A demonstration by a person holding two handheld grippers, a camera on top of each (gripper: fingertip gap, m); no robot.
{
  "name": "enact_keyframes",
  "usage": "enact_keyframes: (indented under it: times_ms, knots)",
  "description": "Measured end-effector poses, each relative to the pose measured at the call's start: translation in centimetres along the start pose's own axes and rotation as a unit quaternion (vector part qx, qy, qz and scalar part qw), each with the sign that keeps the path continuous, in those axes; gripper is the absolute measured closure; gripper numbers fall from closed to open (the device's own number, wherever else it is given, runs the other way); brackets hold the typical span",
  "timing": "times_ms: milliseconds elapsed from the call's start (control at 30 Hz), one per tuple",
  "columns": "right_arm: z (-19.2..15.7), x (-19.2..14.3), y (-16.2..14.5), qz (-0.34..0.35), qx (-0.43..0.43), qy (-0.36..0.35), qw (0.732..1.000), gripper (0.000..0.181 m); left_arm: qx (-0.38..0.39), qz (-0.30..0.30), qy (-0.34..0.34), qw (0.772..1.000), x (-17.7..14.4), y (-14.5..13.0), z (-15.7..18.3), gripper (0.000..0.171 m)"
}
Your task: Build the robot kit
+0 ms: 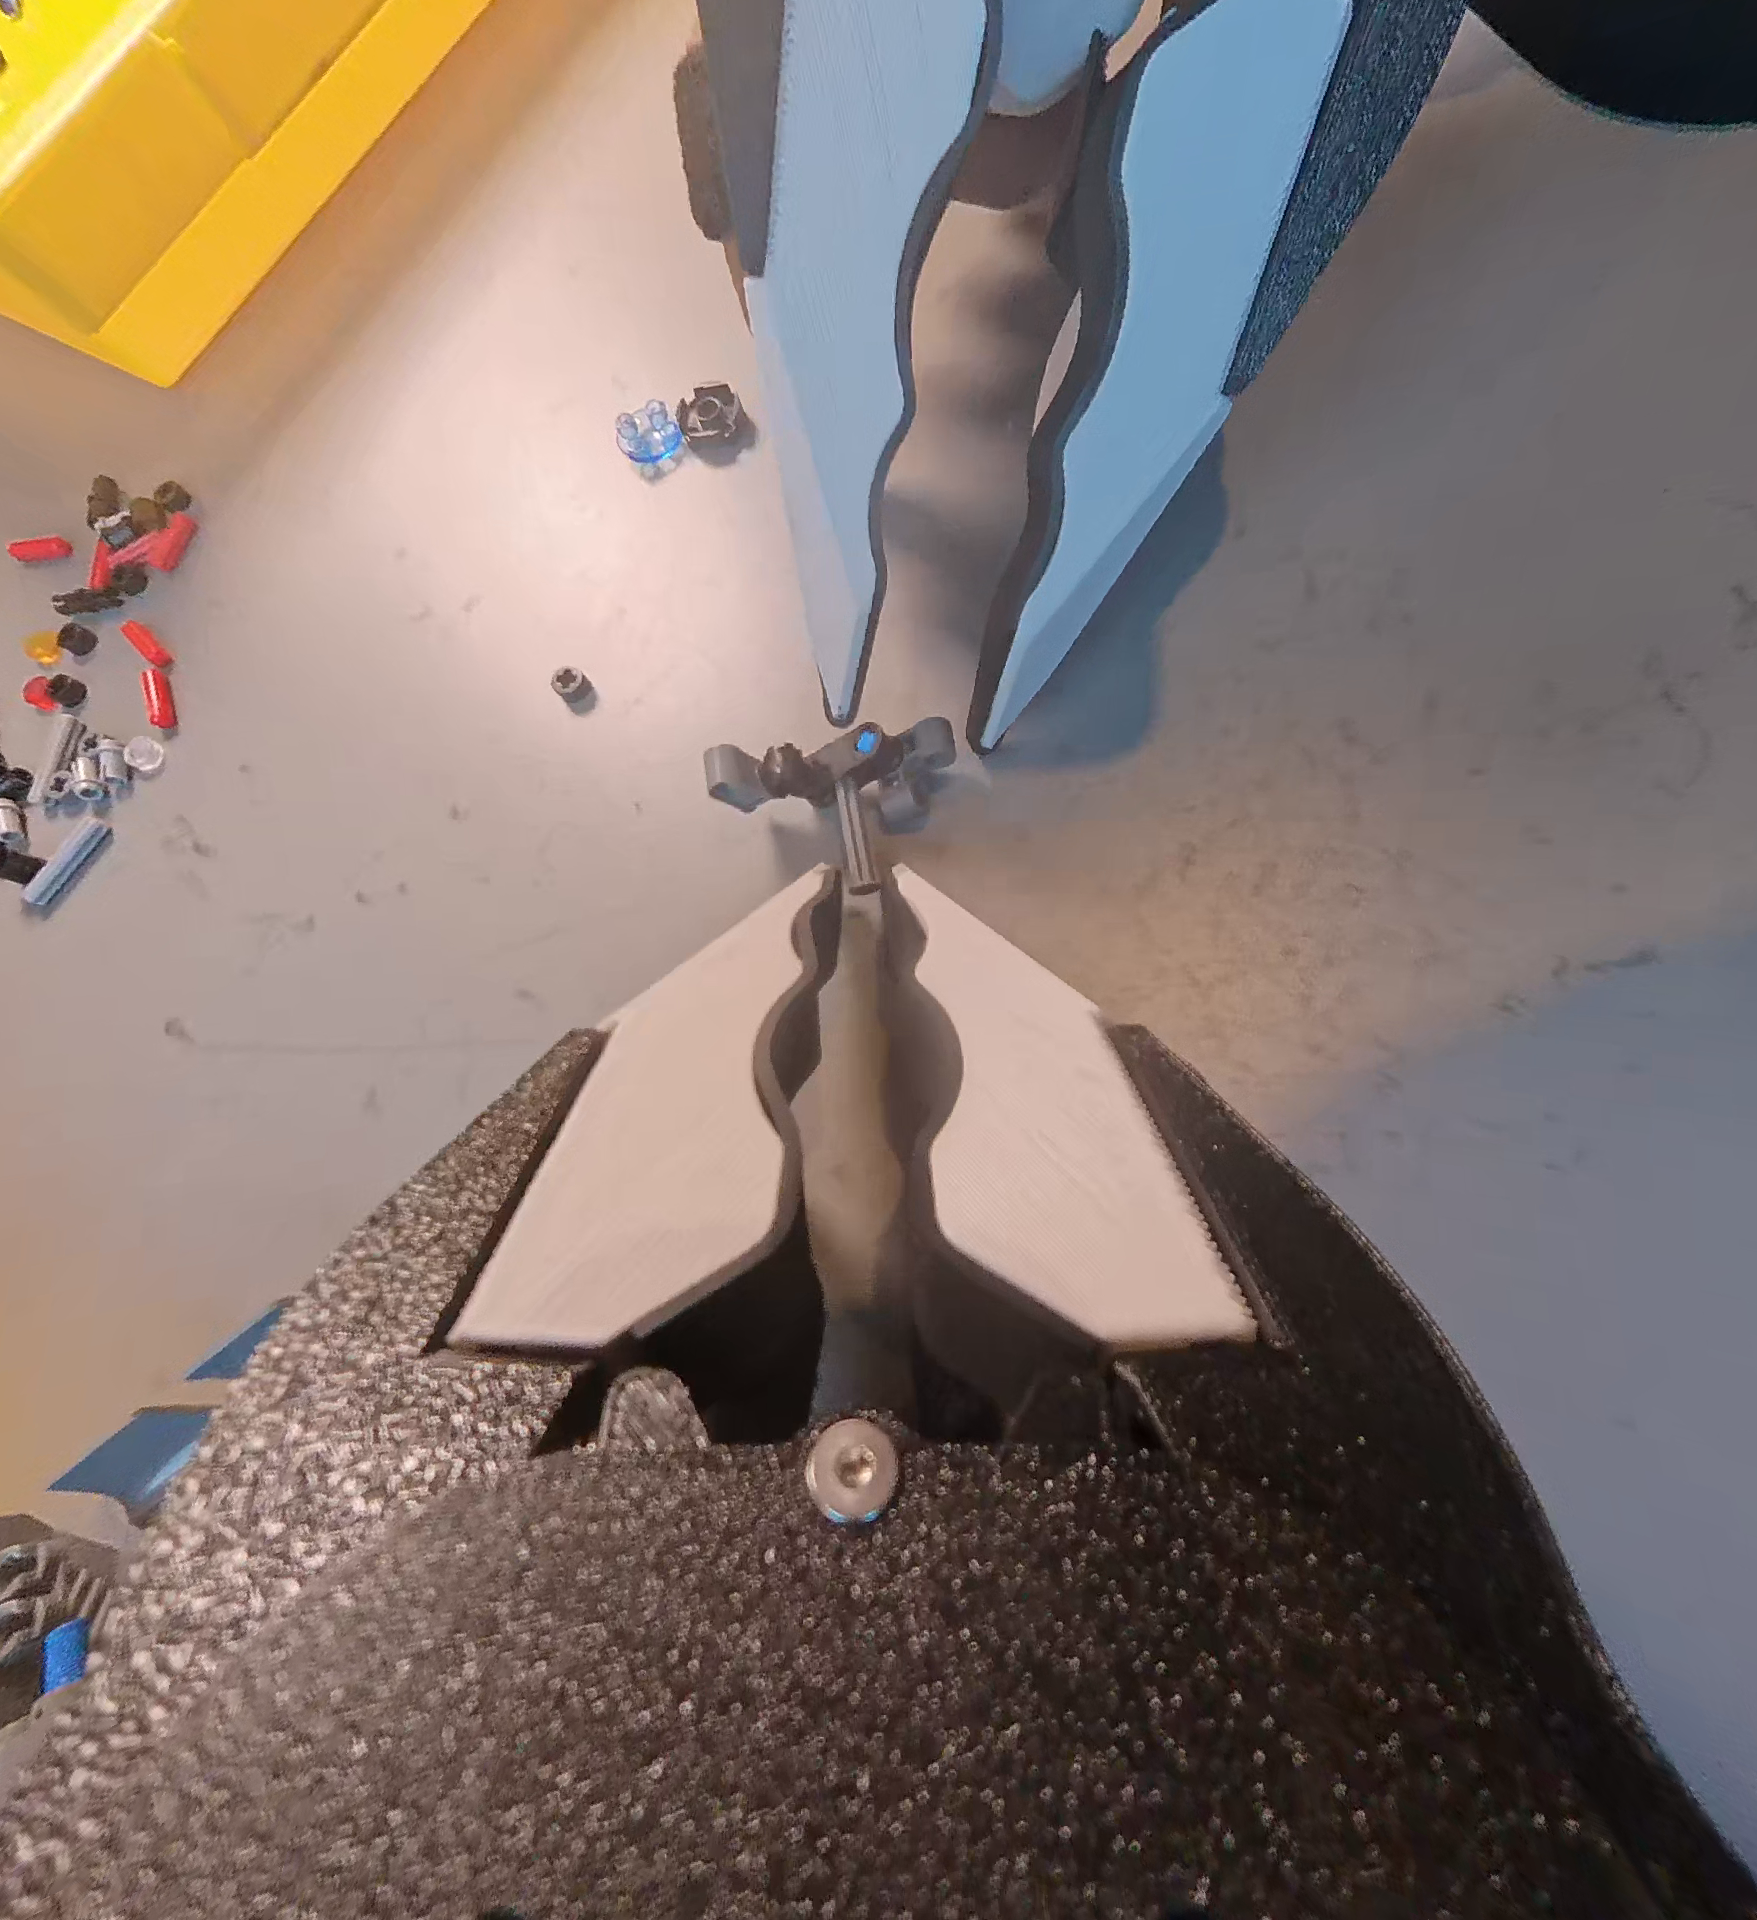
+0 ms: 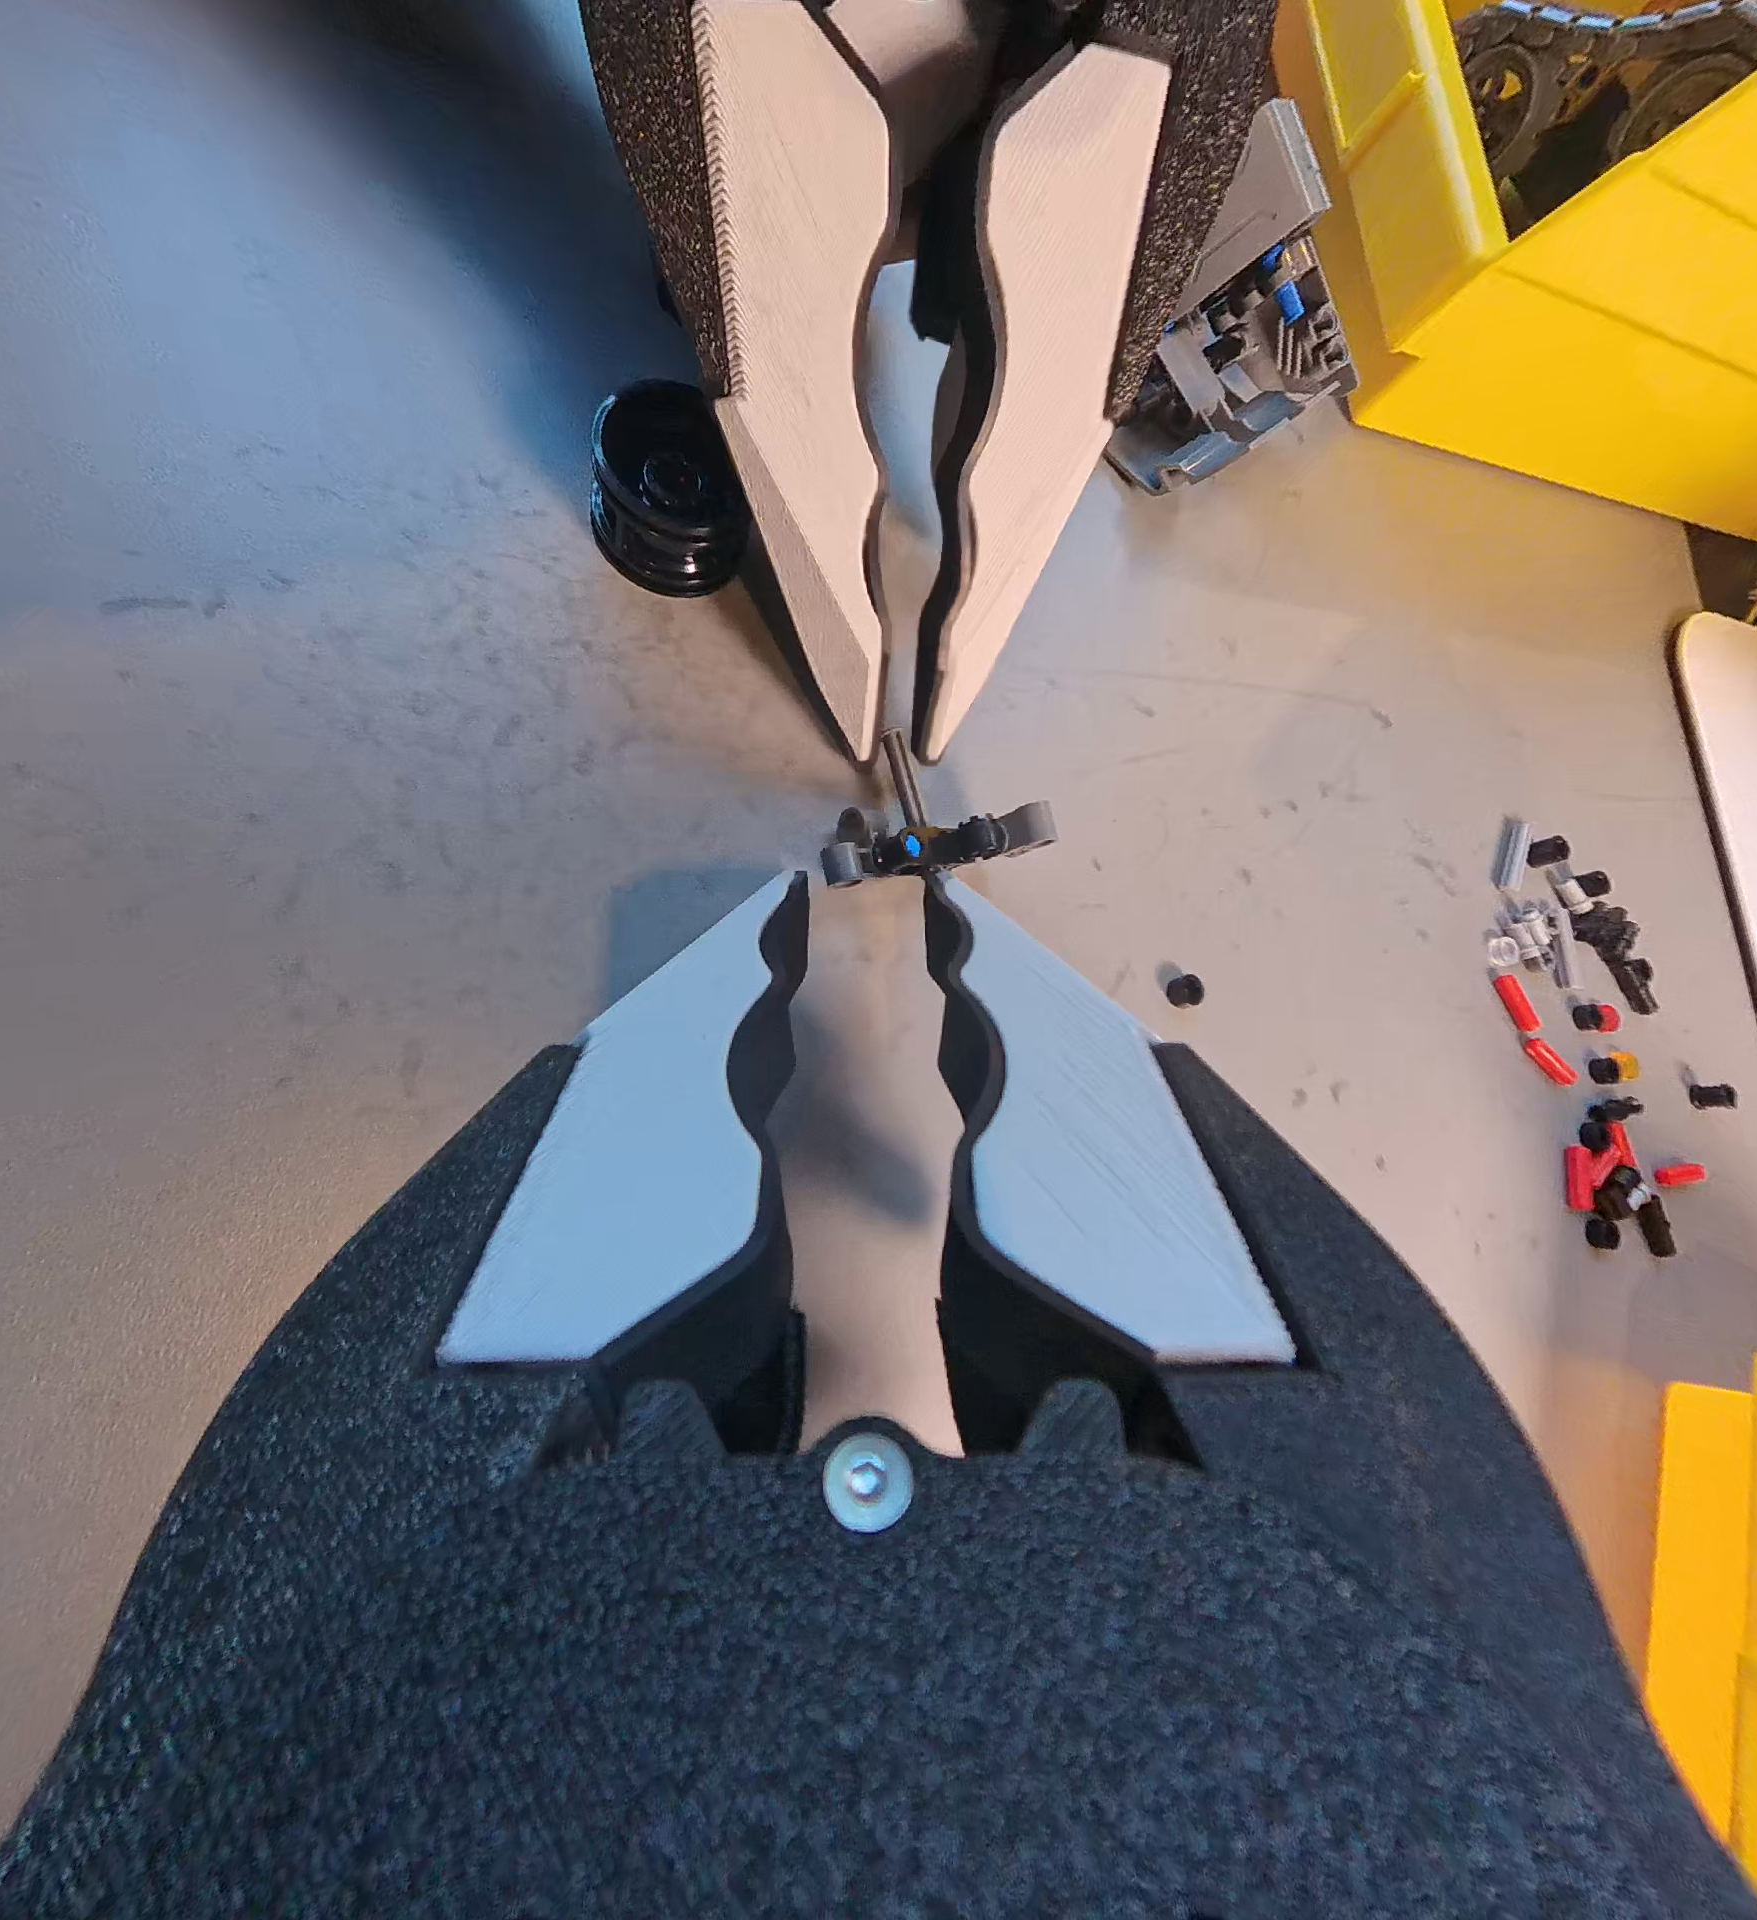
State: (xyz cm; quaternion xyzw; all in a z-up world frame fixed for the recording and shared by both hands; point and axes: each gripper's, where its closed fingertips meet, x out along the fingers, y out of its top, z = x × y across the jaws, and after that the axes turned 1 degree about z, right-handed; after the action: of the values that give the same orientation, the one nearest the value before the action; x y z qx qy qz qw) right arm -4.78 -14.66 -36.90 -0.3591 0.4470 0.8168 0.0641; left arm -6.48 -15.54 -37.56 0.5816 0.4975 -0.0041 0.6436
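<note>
A small dark grey and black assembly (image 1: 832, 774) with a blue pin in its middle sits on a black axle (image 1: 856, 831). My left gripper (image 1: 861, 883) is shut on the near end of that axle and holds the assembly low over the grey table. My right gripper (image 1: 913, 732) comes in from the opposite side, open, with its fingertips on either side of the assembly. In the right wrist view my right gripper (image 2: 869, 881) is open just short of the assembly (image 2: 931, 842), and my left gripper (image 2: 898, 755) pinches the axle (image 2: 903, 790) beyond it.
A heap of small red, black and grey pieces (image 1: 53, 707) lies to one side and also shows in the right wrist view (image 2: 1580, 1018). Yellow bins (image 2: 1580, 312) and a grey built model (image 2: 1248, 343) stand at the back. A black wheel (image 2: 666, 488), a blue round piece (image 1: 650, 436) and a black bush (image 1: 573, 686) lie loose. Only a small space, under 4 cm, lies between the two pairs of fingers.
</note>
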Motion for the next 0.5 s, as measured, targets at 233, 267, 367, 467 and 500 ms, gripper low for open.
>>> enact_keyframes:
  times_ms: [233, 267, 367, 467, 500]
  knots:
    - [0.44, -0.29, -0.01, -0.001, -0.004, -0.002, 1.0, 0.156, -0.004, 0.002, -0.007, 1.0, -0.2, 0.1, 0.18, 0.166]
    - [0.36, -0.17, 0.1, -0.001, -0.006, 0.002, 1.0, 0.156, -0.002, 0.001, -0.007, 1.0, -0.06, 0.13, 0.2, 0.167]
    - [0.16, 0.29, 0.33, -0.006, -0.018, 0.006, 1.0, 0.157, 0.0, -0.004, -0.008, 1.0, 0.36, 0.23, 0.21, 0.167]
    - [-0.2, 0.51, 0.76, 0.0, -0.021, 0.012, 1.0, 0.159, -0.001, 0.005, -0.013, 1.0, 0.45, 0.67, 0.36, 0.167]
    - [-0.13, 0.57, 0.84, 0.002, -0.025, 0.007, 1.0, 0.159, 0.0, 0.003, -0.012, 1.0, 0.47, 0.62, 0.35, 0.167]
